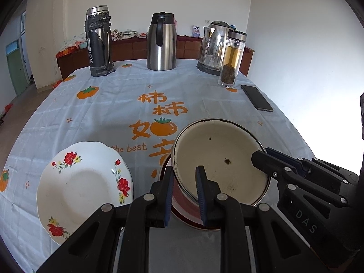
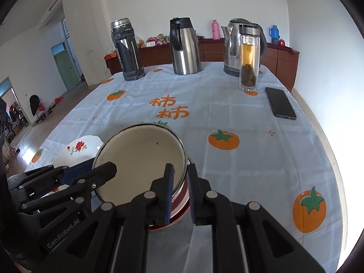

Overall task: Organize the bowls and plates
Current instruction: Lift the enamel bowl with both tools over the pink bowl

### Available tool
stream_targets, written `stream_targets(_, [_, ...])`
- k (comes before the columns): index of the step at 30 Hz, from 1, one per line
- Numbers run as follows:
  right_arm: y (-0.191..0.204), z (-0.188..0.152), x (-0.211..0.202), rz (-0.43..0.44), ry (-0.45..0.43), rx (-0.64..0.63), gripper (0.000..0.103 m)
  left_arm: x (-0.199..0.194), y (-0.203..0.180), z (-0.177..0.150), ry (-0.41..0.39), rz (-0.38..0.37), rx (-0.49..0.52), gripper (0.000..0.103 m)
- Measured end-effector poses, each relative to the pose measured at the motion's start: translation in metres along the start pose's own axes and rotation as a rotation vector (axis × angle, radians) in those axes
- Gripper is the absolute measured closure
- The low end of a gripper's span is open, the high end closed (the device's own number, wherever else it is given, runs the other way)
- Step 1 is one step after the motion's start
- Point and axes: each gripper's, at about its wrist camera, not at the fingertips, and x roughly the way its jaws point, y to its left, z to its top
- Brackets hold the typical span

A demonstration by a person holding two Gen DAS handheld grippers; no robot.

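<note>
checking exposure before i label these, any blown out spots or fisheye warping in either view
Left wrist view: the wall at right is blown out white past the table edge, and the tablecloth bulges strongly. Right wrist view: exposure is more even, milder glare along the right wall, with the same barrel curve and dark corners.

My left gripper (image 1: 185, 195) and right gripper (image 2: 180, 193) clamp opposite sides of the bowl's (image 1: 218, 159) rim. Below it sits a plate (image 1: 188, 216); the flowered plate (image 1: 84, 186) lies left. Flasks, kettle (image 1: 212, 45) and phone (image 1: 256, 97) stand beyond.
</note>
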Motion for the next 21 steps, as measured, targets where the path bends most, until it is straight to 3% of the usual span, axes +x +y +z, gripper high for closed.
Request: stream_targets(21, [0.0011, -0.0043, 0.0063, 0.0, 0.025, -0.003, 0.089, 0.0102, 0.0022, -0.0044, 0.029, 0.005, 0.001, 0.082])
